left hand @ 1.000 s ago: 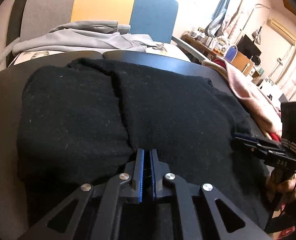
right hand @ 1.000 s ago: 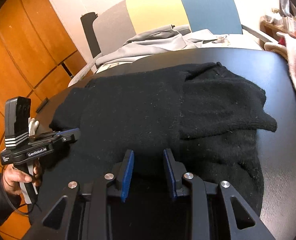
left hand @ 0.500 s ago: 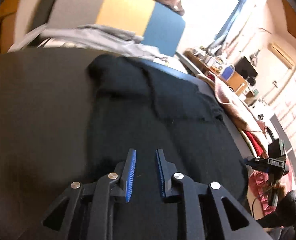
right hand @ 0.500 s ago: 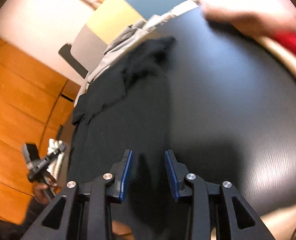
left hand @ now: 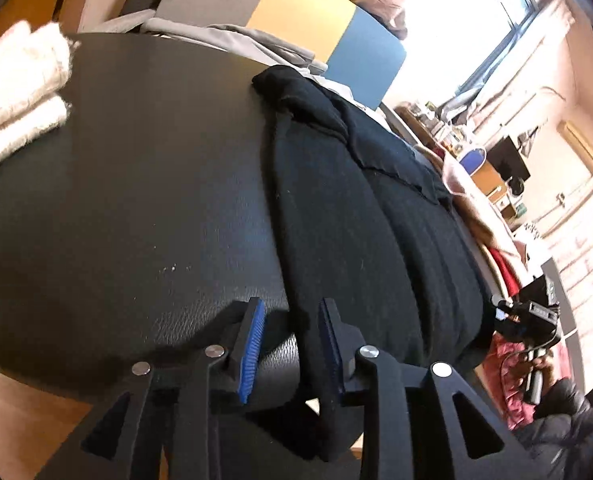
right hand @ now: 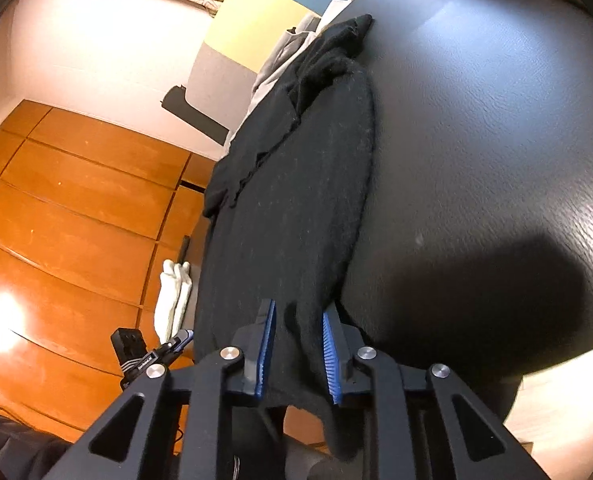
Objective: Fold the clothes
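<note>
You are working in a lived-in home room, not a lab. Past the far edge of the black table (left hand: 128,184) stands a grey, yellow and blue chair (left hand: 296,20) draped with grey clothing, beside a bright window (left hand: 476,28), a cluttered desk (left hand: 484,168) and orange wooden cabinet doors (right hand: 68,200). Folded white towels (left hand: 12,92) sit at the table's left edge.

One black knitted sweater (left hand: 360,216) lies on one black leather-textured table (left hand: 136,200); two folded white towels (left hand: 12,80); two black blue-padded grippers (left hand: 290,344).

Black gripper (left hand: 292,340) frame, blue ribbed pads, silver screws.
</note>
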`<state>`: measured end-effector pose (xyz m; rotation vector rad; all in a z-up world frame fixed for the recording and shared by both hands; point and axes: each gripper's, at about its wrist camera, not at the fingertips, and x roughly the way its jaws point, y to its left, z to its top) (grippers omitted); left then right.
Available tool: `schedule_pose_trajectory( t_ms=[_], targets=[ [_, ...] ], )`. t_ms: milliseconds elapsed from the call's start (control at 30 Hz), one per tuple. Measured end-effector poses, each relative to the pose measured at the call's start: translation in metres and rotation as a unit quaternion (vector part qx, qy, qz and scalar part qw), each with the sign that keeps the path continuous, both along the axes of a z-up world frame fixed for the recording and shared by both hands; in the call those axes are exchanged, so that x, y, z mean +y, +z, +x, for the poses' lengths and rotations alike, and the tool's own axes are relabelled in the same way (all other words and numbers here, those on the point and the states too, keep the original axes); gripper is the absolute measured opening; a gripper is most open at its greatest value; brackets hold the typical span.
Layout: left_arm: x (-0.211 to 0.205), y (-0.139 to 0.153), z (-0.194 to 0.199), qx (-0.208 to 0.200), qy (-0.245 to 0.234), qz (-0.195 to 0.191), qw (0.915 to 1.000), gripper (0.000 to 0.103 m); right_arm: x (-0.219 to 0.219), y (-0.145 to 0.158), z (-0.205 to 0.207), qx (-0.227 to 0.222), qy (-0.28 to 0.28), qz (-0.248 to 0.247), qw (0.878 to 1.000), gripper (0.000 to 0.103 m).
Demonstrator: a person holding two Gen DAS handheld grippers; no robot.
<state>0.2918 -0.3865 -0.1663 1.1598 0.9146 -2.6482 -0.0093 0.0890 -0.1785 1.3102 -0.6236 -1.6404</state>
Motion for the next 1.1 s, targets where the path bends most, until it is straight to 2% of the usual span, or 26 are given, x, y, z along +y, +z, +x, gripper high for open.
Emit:
schedule_pose_trajectory(
  t_ms=[233, 333, 433, 533, 600, 667, 733, 800, 833, 933, 1100],
  targets=[
    [0.019, -0.002, -0.010, 0.010, -0.035, 0.003, 0.9993, 0.032, 0.012, -0.007, 0.018, -0.019, 0.021, 0.044, 0.999, 0.027],
    [0.030, -0.002, -0.018, 0.013, -0.049, -0.002, 0.9987, 0.035, 0.005, -0.009, 0.017, -0.021, 0.018, 0.044, 0.999, 0.030],
    [0.040, -0.002, -0.025, 0.012, -0.062, 0.021, 0.9978, 0.036, -0.006, -0.007, 0.014, -0.010, 0.029, 0.046, 0.998, 0.034],
    [0.046, -0.004, -0.024, 0.007, -0.063, 0.034, 0.9974, 0.036, -0.008, -0.006, 0.014, 0.002, 0.036, 0.048, 0.998, 0.034],
    [0.046, -0.006, -0.023, 0.010, -0.063, 0.042, 0.9971, 0.036, -0.010, -0.005, 0.017, 0.016, 0.036, 0.056, 0.998, 0.028],
    [0.045, -0.006, -0.024, 0.007, -0.062, 0.040, 0.9972, 0.036, -0.011, -0.007, 0.017, 0.028, 0.032, 0.071, 0.997, 0.013],
    [0.048, -0.004, -0.026, -0.002, -0.062, 0.025, 0.9978, 0.035, -0.011, -0.008, 0.016, 0.037, 0.031, 0.087, 0.995, 0.005],
    [0.056, -0.002, -0.027, -0.010, -0.073, -0.019, 0.9971, 0.030, -0.014, -0.005, 0.017, 0.048, 0.035, 0.103, 0.993, 0.005],
    [0.058, -0.001, -0.028, -0.015, -0.075, -0.030, 0.9966, 0.023, -0.016, -0.004, 0.017, 0.054, 0.041, 0.110, 0.992, 0.005],
    [0.047, -0.003, -0.027, -0.022, -0.057, -0.010, 0.9981, 0.009, -0.025, -0.004, 0.016, 0.067, 0.062, 0.129, 0.987, 0.005],
    [0.047, -0.005, -0.026, -0.013, -0.057, -0.010, 0.9982, 0.011, -0.022, -0.009, 0.012, 0.060, 0.060, 0.116, 0.990, 0.005]
  ],
)
